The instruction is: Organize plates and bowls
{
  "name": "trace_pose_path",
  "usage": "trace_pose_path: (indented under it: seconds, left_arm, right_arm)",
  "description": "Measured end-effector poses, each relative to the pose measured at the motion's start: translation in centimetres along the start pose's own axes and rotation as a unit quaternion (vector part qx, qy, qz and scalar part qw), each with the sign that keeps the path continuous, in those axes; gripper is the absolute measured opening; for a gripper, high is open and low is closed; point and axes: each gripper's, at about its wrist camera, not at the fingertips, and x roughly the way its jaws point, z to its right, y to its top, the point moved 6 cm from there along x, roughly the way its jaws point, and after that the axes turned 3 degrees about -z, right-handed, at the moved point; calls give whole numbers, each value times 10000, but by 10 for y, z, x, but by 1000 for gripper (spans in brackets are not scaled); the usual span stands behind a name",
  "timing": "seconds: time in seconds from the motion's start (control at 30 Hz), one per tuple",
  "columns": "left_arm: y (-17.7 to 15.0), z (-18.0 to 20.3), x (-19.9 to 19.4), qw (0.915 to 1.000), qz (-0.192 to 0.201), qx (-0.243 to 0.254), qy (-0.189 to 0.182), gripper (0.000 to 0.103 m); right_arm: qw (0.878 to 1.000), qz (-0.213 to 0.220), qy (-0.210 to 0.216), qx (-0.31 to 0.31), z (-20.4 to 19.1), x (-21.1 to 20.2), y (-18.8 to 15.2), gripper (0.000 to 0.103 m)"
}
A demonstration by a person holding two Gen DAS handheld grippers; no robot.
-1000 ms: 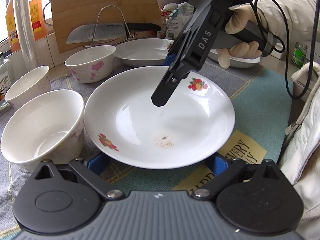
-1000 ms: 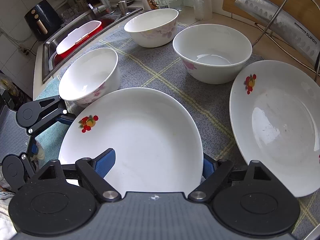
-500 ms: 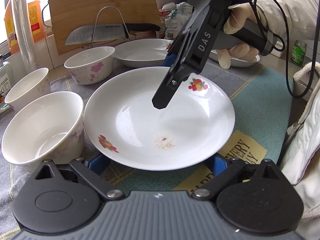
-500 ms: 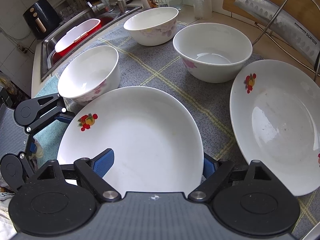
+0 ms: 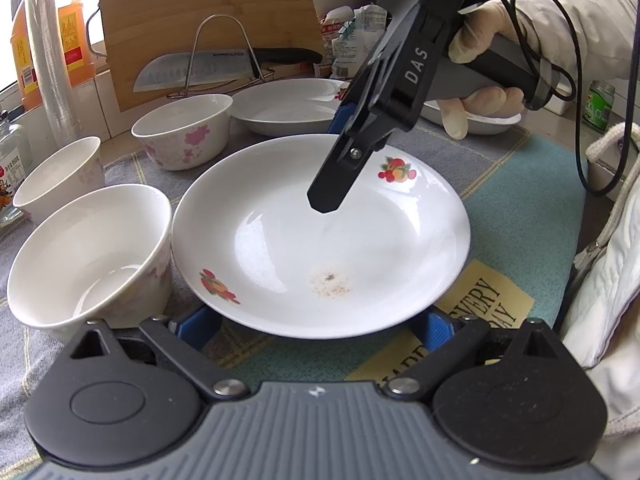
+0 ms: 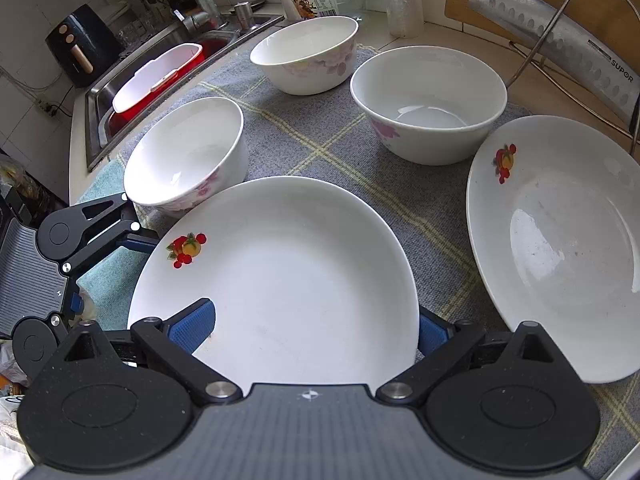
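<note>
Ahead of your left claw, a wooden cutting board [image 5: 200,12] leans upright behind a cleaver [image 5: 192,70] resting on a wire rack [image 5: 224,56]. Far left stands an orange oil bottle [image 5: 24,52]. Up and left of your right claw lies the sink [image 6: 168,76] holding a red basin [image 6: 156,80].

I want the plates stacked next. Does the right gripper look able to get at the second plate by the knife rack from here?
Probably yes. The right gripper is open over the near plate; the second plate lies beside it on the cloth, with nothing on or before it.
</note>
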Motion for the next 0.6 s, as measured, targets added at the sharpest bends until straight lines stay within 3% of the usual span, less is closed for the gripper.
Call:
trace_pose_path:
  seconds: [0.6]
  left_arm:
    - [2,2,2,10000,-73,27,29,99]
  right_arm:
    - [9985,-15,284,476,2,-7,0,101]
